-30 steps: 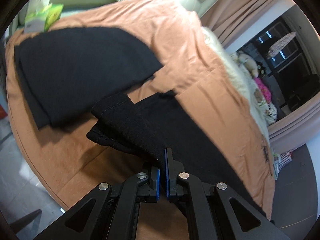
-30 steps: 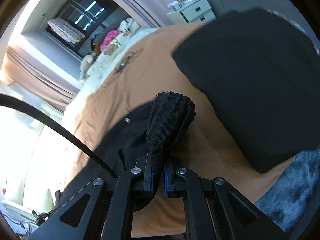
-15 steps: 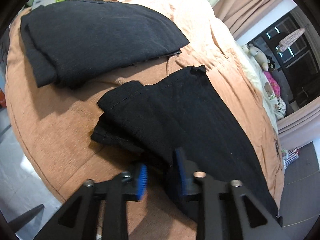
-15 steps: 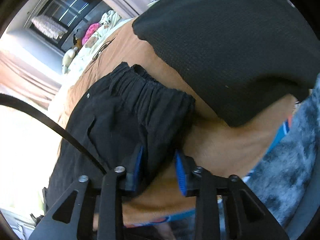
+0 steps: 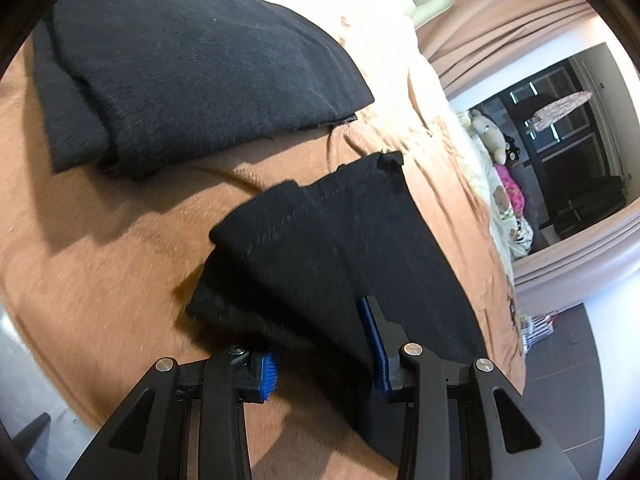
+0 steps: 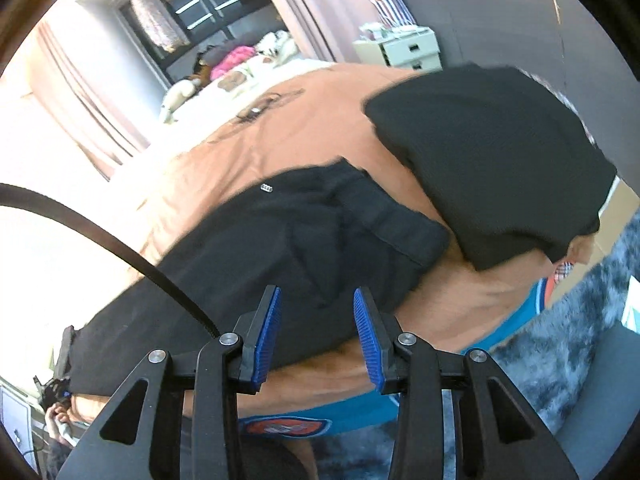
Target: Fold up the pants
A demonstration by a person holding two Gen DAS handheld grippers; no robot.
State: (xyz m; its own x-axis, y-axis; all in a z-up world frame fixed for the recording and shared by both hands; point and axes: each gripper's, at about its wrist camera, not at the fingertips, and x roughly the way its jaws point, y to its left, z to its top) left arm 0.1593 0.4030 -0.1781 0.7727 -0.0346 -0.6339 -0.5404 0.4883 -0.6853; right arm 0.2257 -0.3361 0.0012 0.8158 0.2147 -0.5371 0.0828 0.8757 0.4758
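Black pants lie on the orange-brown bed cover, folded lengthwise with the leg hems stacked near the cover's edge. My left gripper is open, its blue pads on either side of the leg fabric, which lies between the jaws. In the right wrist view the waistband end of the pants lies flat. My right gripper is open and empty, just short of the waistband.
A folded stack of black garments lies on the cover beyond the pants; it also shows in the right wrist view. A white drawer unit stands past the bed. A grey shaggy rug lies below the bed's edge.
Both grippers were shut on the pants a second ago. Both have opened and let go. The pants now lie flat on the cover.
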